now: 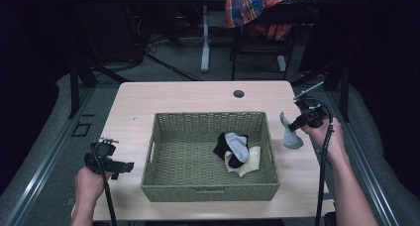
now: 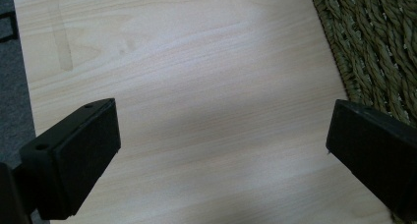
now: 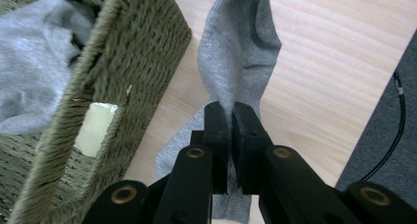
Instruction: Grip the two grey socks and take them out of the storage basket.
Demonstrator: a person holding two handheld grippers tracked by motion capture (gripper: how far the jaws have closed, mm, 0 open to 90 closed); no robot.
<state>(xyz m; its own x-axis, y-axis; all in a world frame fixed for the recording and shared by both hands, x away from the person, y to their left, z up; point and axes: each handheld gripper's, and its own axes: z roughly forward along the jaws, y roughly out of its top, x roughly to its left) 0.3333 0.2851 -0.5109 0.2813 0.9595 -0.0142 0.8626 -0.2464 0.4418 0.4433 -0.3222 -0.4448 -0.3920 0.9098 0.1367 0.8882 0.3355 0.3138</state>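
— How far along were you?

— Partway, I judged. My right tool (image 3: 231,117) had its jaws pinched tight on a grey sock (image 3: 241,47), which hung from them down to the desk (image 1: 198,94), just beside the basket (image 1: 208,191).

— What was left?

— Three socks (image 1: 236,149) lay in the basket, off to that tool's left. My left tool (image 2: 221,150) stood wide open over bare desk, holding nothing.
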